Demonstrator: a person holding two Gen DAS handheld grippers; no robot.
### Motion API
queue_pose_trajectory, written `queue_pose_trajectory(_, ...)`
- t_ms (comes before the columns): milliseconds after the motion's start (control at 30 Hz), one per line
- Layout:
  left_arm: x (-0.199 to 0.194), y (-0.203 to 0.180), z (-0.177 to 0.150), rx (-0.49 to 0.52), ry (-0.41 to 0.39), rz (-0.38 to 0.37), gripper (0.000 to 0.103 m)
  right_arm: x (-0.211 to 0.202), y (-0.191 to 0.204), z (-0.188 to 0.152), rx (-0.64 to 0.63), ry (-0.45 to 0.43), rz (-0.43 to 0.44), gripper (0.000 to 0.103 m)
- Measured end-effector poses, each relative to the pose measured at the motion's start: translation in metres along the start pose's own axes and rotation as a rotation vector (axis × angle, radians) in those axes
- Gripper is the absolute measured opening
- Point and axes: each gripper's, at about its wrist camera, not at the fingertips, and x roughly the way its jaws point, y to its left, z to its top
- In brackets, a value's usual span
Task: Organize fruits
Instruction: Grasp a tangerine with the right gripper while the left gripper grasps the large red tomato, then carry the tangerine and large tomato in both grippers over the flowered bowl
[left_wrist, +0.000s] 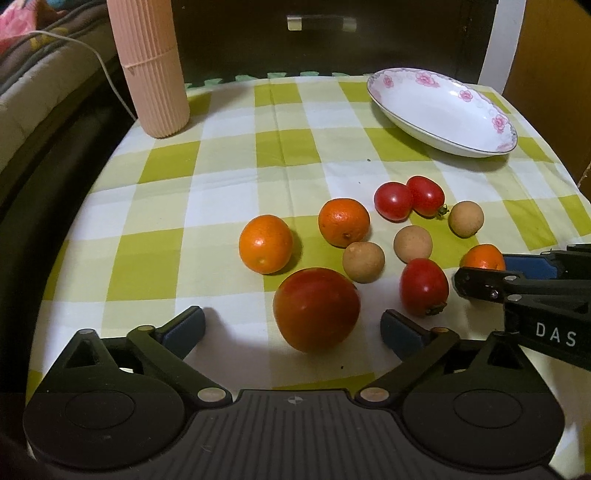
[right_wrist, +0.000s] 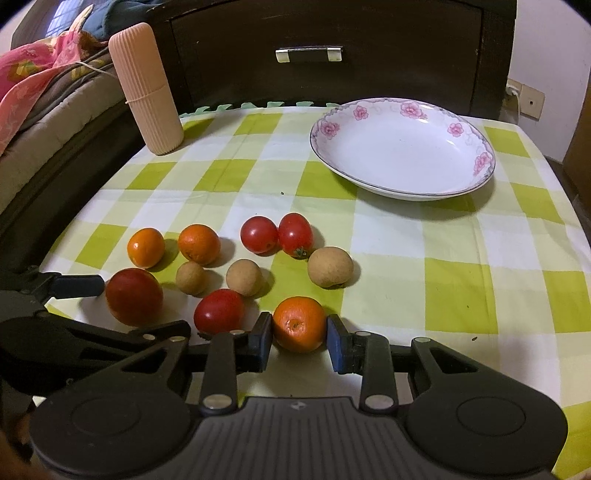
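A surface covered by a green-and-white checked cloth (right_wrist: 424, 280) holds a loose cluster of small fruit, seen from two cameras mounted on hand-held grippers.

The right gripper (right_wrist: 300, 338) sits low at the near edge of the cluster with its blue-padded jaws narrowed around a small orange (right_wrist: 300, 324). Both pads sit against the orange's sides, and the fruit rests on the cloth. From the left camera this same orange (left_wrist: 484, 257) shows only partly, behind the right gripper's black finger.

The left gripper (left_wrist: 293, 330) has its jaws spread wide and holds nothing. A large red tomato (left_wrist: 317, 308) lies on the cloth between the two open fingers, touching neither.

The remaining fruit lies just beyond, near each other: two more oranges (right_wrist: 146, 247) (right_wrist: 198, 243) side by side, two cherry tomatoes (right_wrist: 259, 234) (right_wrist: 295, 233) touching each other, three round tan longans (right_wrist: 190, 277) (right_wrist: 243, 277) (right_wrist: 330, 267), and another small red tomato (right_wrist: 218, 311) just left of the gripped orange.

A white shallow bowl with pink flowers on its rim (right_wrist: 484, 162) stands empty at the far right of the surface, well apart from the fruit. A tall ribbed peach-coloured container (right_wrist: 147, 92) stands upright at the far left corner. Behind the surface is a dark wooden drawer front with a metal handle (right_wrist: 309, 54), and bedding (right_wrist: 40, 85) lies to the left.
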Motion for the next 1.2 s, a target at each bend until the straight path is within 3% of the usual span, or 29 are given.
queue_pose_trajectory(133,-0.008,0.002,0.001,-0.007,-0.014,0.011,0.077,-0.002,-0.003,-0.001,0.005,0.003,-0.013,0.030)
queue_pose_trajectory(400,-0.014,0.000,0.001,-0.004,0.009,-0.009,0.052,-0.010,-0.005,-0.001,0.017,-0.004,-0.033,0.030)
queue_pose_trajectory(633,-0.023,0.001,-0.002,-0.013,0.024,-0.020,0.051,-0.021,-0.006,-0.001,0.015,-0.019,-0.041,0.030)
queue_pose_trajectory(833,-0.045,-0.001,0.004,-0.014,-0.018,-0.033,0.051,-0.037,-0.008,0.004,0.026,-0.049,-0.050,0.030)
queue_pose_trajectory(1033,-0.048,-0.011,0.024,-0.009,-0.041,-0.095,0.051,-0.050,-0.012,0.016,0.037,-0.089,-0.066,0.030)
queue_pose_trajectory(1200,-0.040,-0.021,0.046,0.006,-0.060,-0.146,0.051,-0.045,-0.028,0.031,0.088,-0.072,-0.075,0.030)
